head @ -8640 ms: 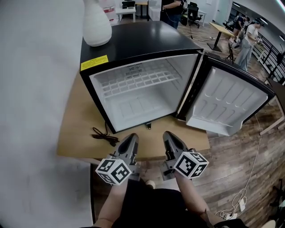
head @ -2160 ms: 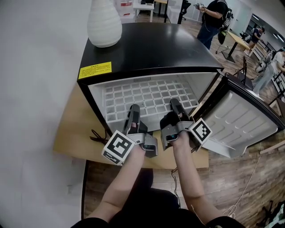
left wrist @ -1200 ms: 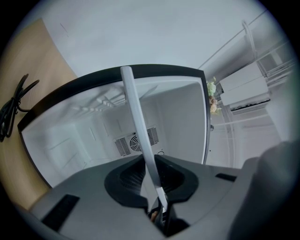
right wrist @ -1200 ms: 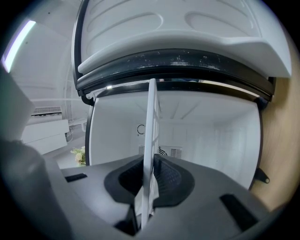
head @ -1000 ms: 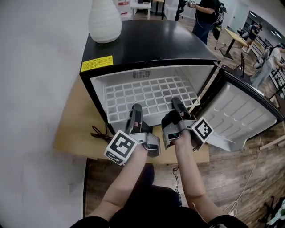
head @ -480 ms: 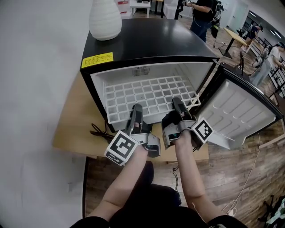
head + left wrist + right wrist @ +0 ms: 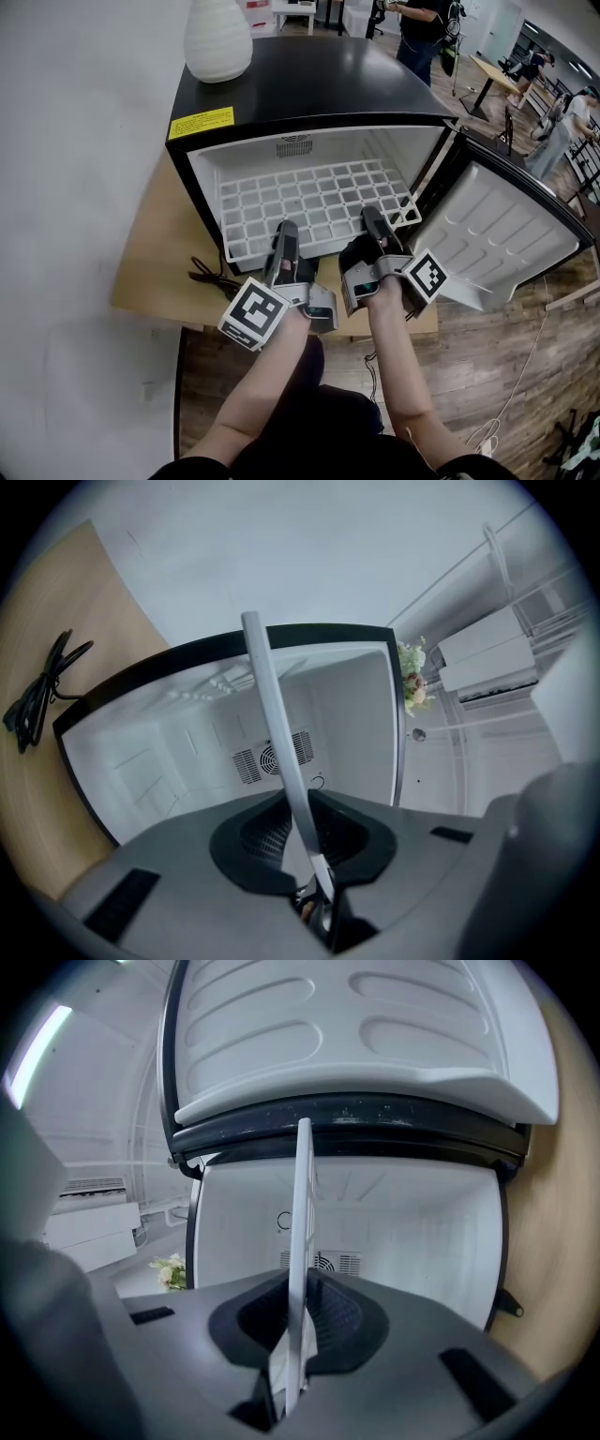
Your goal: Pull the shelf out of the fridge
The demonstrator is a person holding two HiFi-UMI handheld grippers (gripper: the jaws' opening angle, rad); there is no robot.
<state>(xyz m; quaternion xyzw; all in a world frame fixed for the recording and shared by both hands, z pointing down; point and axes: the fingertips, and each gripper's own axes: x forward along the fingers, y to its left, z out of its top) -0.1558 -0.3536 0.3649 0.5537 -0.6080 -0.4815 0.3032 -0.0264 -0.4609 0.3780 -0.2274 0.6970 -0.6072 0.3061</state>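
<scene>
On the wooden table (image 7: 155,253), the black mini fridge (image 7: 309,84) stands open. The left gripper (image 7: 285,232) pinches the front edge of the white plastic grid shelf (image 7: 314,197), which juts partly out of the fridge. The right gripper (image 7: 372,218) clamps that same edge, beside the swung-open white-lined door (image 7: 506,225).

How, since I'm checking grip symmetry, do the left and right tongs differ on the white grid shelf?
The left tongs grip the white grid shelf left of its front edge's middle; the right tongs grip nearer the open white-lined door. Seen from the left tongs the held edge leans; from the right tongs it stands upright. Both are shut on that edge and point into the black mini fridge.
</scene>
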